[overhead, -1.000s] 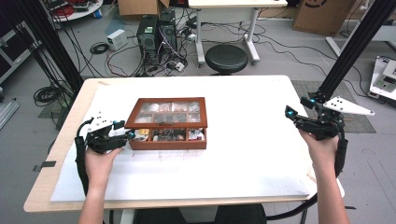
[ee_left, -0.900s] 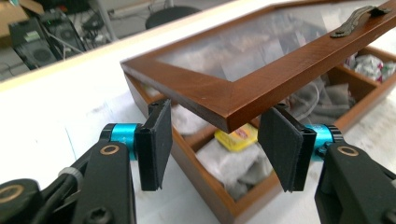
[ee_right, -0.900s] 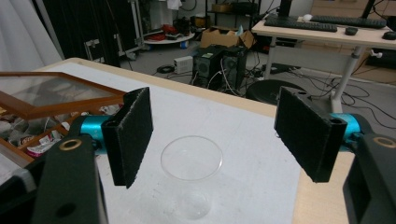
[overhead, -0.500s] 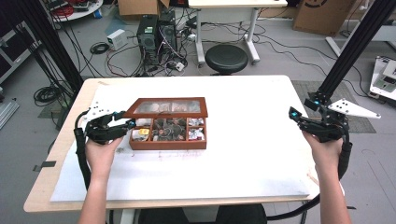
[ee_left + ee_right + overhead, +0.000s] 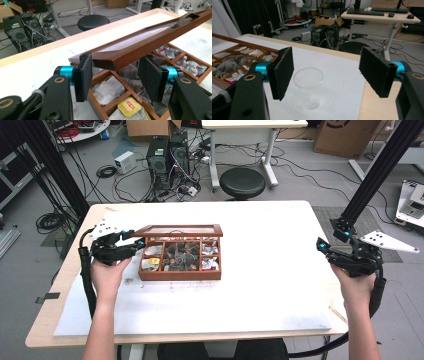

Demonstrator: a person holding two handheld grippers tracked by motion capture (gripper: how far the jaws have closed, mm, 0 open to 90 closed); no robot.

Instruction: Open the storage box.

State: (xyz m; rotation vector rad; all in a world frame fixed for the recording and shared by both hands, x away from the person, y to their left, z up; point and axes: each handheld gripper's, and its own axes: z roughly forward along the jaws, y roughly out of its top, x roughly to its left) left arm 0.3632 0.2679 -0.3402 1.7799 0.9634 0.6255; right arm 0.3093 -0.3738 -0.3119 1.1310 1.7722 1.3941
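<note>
A brown wooden tea box (image 5: 179,275) with several compartments of tea bags sits left of centre on the table. Its glass-paned lid (image 5: 177,229) is tilted up from the front. My left gripper (image 5: 137,242) is at the box's left end. In the left gripper view the lid's near corner (image 5: 110,61) lies between the jaws of this gripper (image 5: 117,75), against the left pad (image 5: 85,75), with a gap to the right pad. A yellow tea bag (image 5: 130,103) lies below. My right gripper (image 5: 322,247) hangs open over the table's right edge. Beyond its wide jaws (image 5: 327,72) stands a clear glass (image 5: 308,78).
A white sheet (image 5: 270,285) covers most of the wooden table (image 5: 300,210). The box's far rim (image 5: 249,45) shows at the left of the right gripper view. Behind the table are a black stool (image 5: 242,182), computer towers (image 5: 167,155) and loose cables on the floor.
The lid, flat on the box a second ago, has swung up at the front. My left gripper has risen with it at the box's left end. The right hand has stayed put.
</note>
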